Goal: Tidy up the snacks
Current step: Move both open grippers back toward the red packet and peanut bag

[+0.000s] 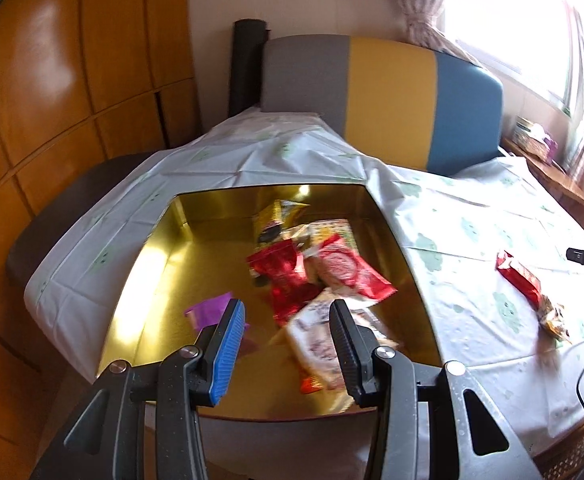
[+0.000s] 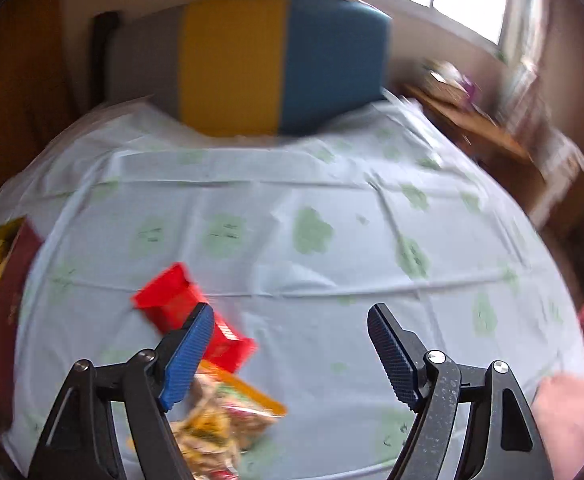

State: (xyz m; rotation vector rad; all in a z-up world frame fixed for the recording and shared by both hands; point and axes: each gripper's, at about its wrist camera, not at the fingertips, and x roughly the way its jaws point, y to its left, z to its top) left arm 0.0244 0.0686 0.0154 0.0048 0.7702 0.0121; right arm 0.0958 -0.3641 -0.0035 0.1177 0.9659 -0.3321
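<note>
A gold-lined box (image 1: 144, 264) sits on the table and holds several snack packets: red ones (image 1: 284, 276), a white one (image 1: 320, 340), a yellow one (image 1: 280, 216) and a purple one (image 1: 208, 310). My left gripper (image 1: 288, 320) is open and empty above the box. Two packets lie on the tablecloth: a red one (image 2: 172, 300) and a yellow-orange one (image 2: 228, 412), also in the left wrist view (image 1: 518, 276). My right gripper (image 2: 290, 326) is open and empty just right of them. The box edge (image 2: 8, 292) shows at far left.
The round table carries a white tablecloth with green flowers (image 2: 312, 232). A grey, yellow and blue chair back (image 1: 388, 100) stands behind it. A wooden cabinet (image 1: 72, 80) is at the left, a window with a shelf (image 1: 540, 148) at the right.
</note>
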